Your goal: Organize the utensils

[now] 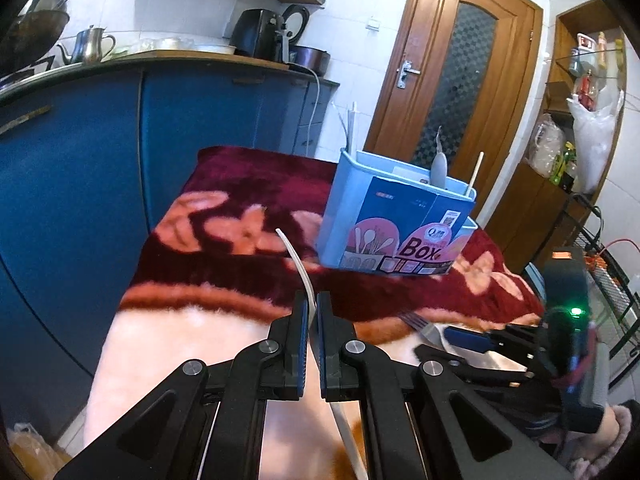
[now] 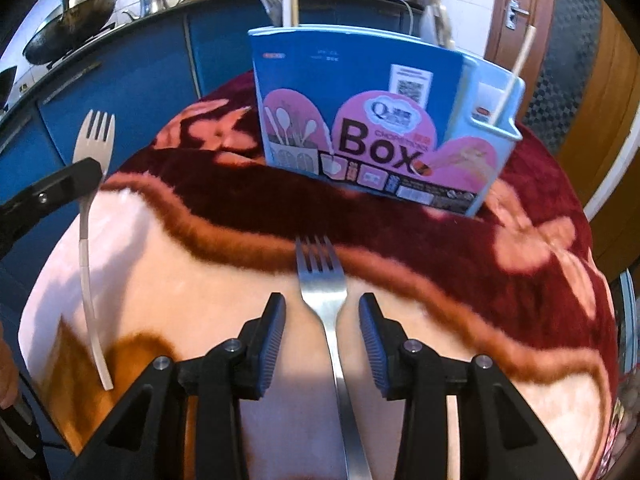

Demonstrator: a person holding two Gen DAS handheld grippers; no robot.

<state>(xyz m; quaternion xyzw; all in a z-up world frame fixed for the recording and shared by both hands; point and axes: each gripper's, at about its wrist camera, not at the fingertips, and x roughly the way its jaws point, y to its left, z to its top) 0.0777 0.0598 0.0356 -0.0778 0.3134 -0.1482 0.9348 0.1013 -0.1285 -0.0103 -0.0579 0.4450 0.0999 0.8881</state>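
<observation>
Few utensils already in the far light-blue plastic utensil box (image 2: 372, 128). Left gripper (image 1: 312, 308) clenched on thin white plastic fork (image 2: 94, 148). Right gripper (image 2: 322, 312) fingers released around silver metal fork (image 2: 322, 284), not yet picked off the table (image 2: 200, 280).

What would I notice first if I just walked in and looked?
Probably the blue box with pink pictures, standing at the back of the fuzzy red blanket. Next, the metal fork lying between the right gripper's open jaws, and the white fork pinched in the left gripper.

Two forks: one white (image 2: 93, 136), one metal (image 2: 322, 284); one blue box (image 2: 360, 120).
</observation>
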